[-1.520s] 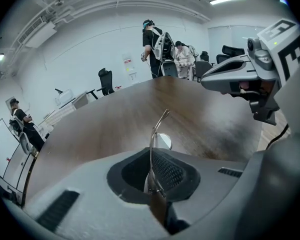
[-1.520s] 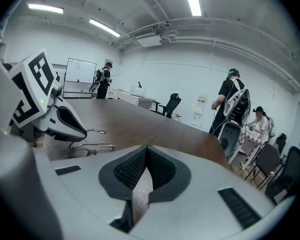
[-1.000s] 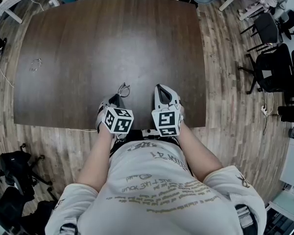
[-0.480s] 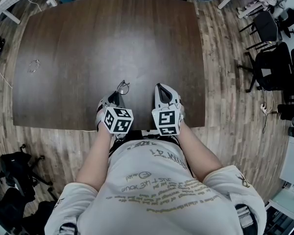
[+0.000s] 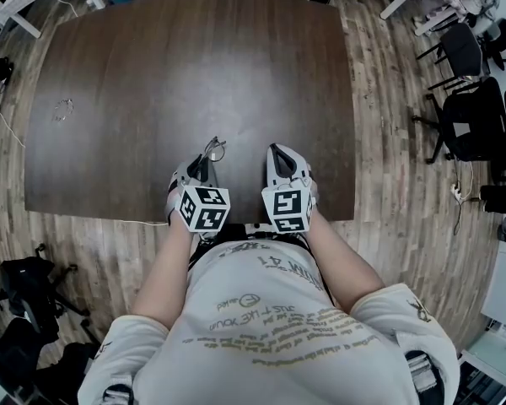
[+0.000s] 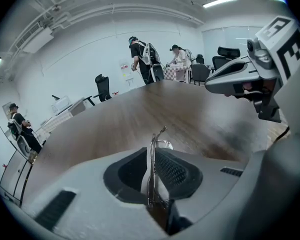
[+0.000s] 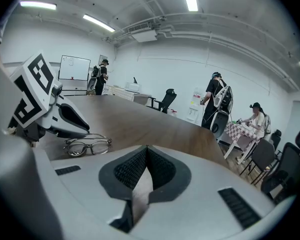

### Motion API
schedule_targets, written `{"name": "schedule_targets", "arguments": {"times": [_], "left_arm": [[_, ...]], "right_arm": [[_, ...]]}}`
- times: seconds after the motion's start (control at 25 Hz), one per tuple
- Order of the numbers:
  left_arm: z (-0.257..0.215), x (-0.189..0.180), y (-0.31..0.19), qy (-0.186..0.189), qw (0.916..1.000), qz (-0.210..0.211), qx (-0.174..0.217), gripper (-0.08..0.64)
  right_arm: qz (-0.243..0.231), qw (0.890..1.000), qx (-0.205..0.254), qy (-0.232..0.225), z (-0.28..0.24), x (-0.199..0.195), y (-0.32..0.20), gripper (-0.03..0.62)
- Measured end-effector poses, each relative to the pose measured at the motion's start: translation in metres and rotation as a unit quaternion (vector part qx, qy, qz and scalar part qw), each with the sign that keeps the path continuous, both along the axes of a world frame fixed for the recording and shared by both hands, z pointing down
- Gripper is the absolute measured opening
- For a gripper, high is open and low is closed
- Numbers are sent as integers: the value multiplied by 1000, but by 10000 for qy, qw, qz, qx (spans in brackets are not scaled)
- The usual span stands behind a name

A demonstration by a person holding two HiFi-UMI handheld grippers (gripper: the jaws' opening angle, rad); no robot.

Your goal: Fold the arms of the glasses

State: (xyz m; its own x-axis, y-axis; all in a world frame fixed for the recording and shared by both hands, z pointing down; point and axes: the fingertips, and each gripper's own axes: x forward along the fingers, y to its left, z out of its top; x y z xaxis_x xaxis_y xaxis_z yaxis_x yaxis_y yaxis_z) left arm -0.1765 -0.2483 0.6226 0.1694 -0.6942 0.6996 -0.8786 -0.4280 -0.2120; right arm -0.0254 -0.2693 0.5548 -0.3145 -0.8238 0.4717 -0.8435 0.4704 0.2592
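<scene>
Thin wire-framed glasses lie on the dark wooden table near its front edge. My left gripper is at their near end. In the left gripper view the glasses stand edge-on between the pads. The jaws have just been opening and a gap shows beside the frame, so my left gripper is open. In the right gripper view the glasses rest flat on the table under the left gripper's tip. My right gripper sits just to the right, shut and holding nothing.
A small wiry thing lies far left on the table. Black office chairs stand on the floor to the right. The table's front edge runs right under both grippers. People stand far behind the table in the gripper views.
</scene>
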Motion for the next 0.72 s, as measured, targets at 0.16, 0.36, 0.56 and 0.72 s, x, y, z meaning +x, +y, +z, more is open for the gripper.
{"name": "schedule_targets", "arguments": {"times": [0.16,0.36,0.56,0.72], "left_arm": [[5,1,2,38,9999,-49,-139,51],[10,-1,1,144,9994,-91,-303,29],[15,-2,0,132,9991,-70,-409,28],[20,-2,0,80,9988,-57,-483,28]], "right_arm": [[8,10000,-14,3,-2,3,0,15],[48,10000,-31,29,-1,4,-1,15],[108,9999,-47,38,0,7,-2,15],[156,9998,-75,33,2,9,-1,15]]}}
